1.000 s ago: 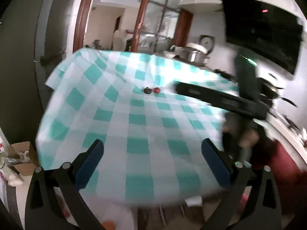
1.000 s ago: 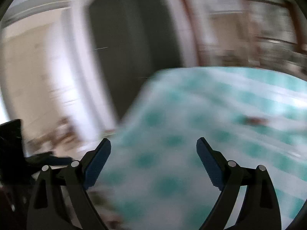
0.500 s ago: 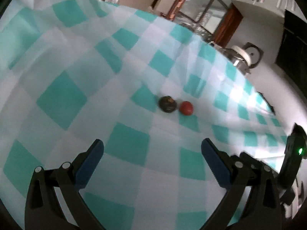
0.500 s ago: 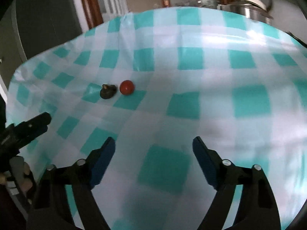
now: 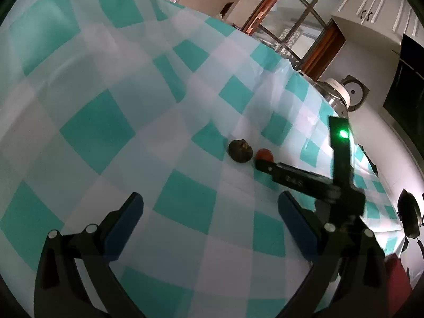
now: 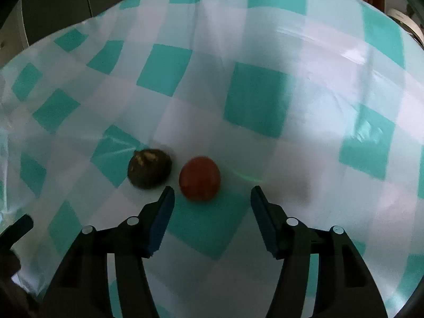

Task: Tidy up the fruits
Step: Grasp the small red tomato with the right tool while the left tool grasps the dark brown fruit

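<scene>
Closing right gripper (image 6: 212, 194), jaws still apart and empty, just short of red fruit (image 6: 199, 178); left gripper (image 5: 210, 212) waiting wide open, farther off.

Pretty dim overall, colours look muddy. Daylight comes in from the window (image 5: 299, 23) at the back and throws white glare streaks on the shiny cloth (image 6: 265, 53). Heavy fisheye bend with black corners in both views. Fruit edges are a bit soft, and a green LED (image 5: 343, 133) blooms brightly.
</scene>
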{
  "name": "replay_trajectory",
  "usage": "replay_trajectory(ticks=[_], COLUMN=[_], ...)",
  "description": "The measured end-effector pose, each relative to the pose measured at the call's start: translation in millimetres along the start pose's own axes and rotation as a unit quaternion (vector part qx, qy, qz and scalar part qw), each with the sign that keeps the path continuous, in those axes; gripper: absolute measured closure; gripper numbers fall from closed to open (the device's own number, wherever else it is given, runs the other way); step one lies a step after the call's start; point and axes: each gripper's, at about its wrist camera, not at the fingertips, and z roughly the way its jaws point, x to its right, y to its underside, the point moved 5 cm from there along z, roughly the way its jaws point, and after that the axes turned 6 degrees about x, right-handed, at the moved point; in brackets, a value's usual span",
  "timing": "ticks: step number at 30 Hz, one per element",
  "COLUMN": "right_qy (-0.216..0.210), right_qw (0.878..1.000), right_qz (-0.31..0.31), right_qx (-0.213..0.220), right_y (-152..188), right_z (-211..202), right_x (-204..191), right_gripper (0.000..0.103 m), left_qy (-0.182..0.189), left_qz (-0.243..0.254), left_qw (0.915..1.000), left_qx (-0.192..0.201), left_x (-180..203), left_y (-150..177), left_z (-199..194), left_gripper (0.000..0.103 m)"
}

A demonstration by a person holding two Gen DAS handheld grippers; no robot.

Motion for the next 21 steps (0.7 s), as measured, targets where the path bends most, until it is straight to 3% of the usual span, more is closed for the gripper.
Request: replay_trajectory(ticks=[4, 6, 8, 15, 18, 21], right_qy=[0.008, 0.014, 0.012, 0.011, 0.020, -0.008], right_qw=[1.000, 1.000, 1.000, 0.988, 0.979, 0.969], right_qz=[-0.011, -0.016, 0.002, 0.133, 0.170, 0.212], right_qx=[0.000, 0.002, -0.001, 0.081, 0.113, 0.125], right_y=[-6.3, -5.6, 1.4, 57.9, 67.0, 66.7], right_z=[8.3, 8.2, 0.5, -76.4, -94.0, -93.6], right_x=[-3.2, -5.2, -3.4, 34.5, 50.2, 63.5], right_gripper=[0.045, 0.064, 0.072, 0.072, 0.072, 0.072], left_qy=[-0.001, -0.002, -0.005, -0.001, 0.010, -0.003], left_qz=[0.003, 0.002, 0.002, 0.014, 0.039, 0.072], left_qw=[1.0000, 1.0000, 1.0000, 0.9998, 0.9980, 0.9949], left_qx=[0.003, 0.004, 0.005, -0.017, -0.048, -0.071], left_x=[1.5, 1.1, 1.2, 6.1, 13.8, 23.6], left_y=[-0.5, -0.6, -0.6, 2.2, 7.6, 12.8], left_z=[0.3, -0.1, -0.4, 6.3, 13.4, 21.7], left_gripper=[0.001, 0.001, 0.001, 0.001, 0.001, 0.001])
